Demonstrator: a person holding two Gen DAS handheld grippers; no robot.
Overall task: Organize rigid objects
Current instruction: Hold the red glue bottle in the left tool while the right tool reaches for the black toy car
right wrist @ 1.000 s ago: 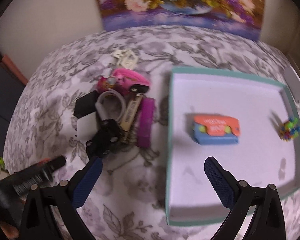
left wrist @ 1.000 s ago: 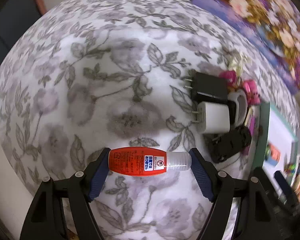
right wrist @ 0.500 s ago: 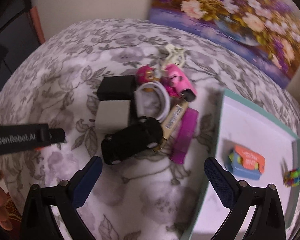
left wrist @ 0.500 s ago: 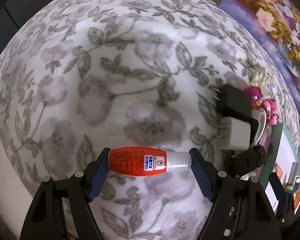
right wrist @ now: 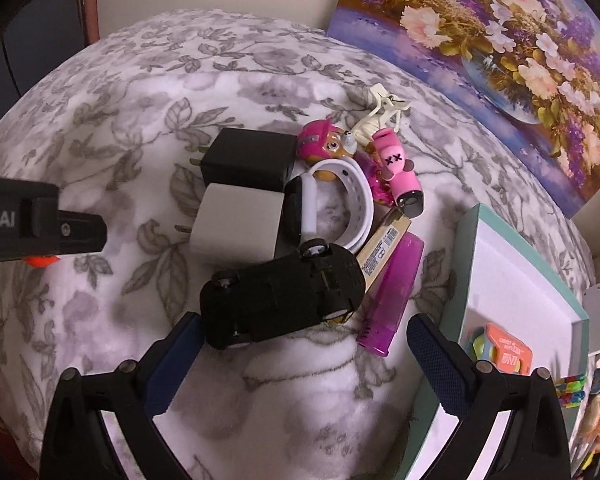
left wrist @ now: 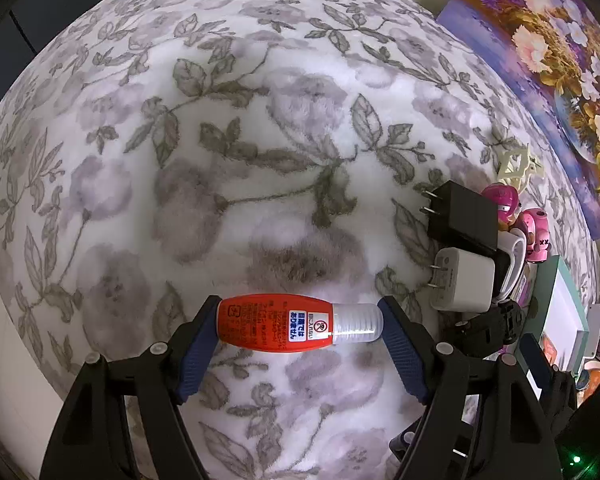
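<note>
Since a second ago my right gripper (right wrist: pixel 300 340) has swung off the tray (right wrist: pixel 516 248) and rolled over onto the clutter pile; the tray now sits at its right edge. My left view has drifted too: the chargers have slid from mid-right toward the right edge.

Left gripper (left wrist: pixel 300 326): jaws clamped end to end on the small red bottle (left wrist: pixel 276 326), held crosswise above the floral blanket (left wrist: pixel 220 140). Bottle: squat oval body, bright red label with fine print, a blue-and-white panel with a prohibition symbol, clear ribbed cap pointing toward the right pad. Base against the left pad, cap against the right.

Right gripper: jaws wide apart, nothing pressed between them. The black toy car (right wrist: pixel 284 300) lies wheels-up just ahead, its rear close to the left pad; I cannot tell whether they touch.

Pile behind the car: white charger (right wrist: pixel 236 224) and black charger (right wrist: pixel 248 160) side by side, prongs pointing left; white watch band (right wrist: pixel 360 200) looped beside them; purple lighter (right wrist: pixel 396 296) lying near the tray's wall; two pink figures (right wrist: pixel 396 164) at the far side.

In the tray: an orange-and-blue block (right wrist: pixel 504 352), partly hidden by my right finger.
</note>
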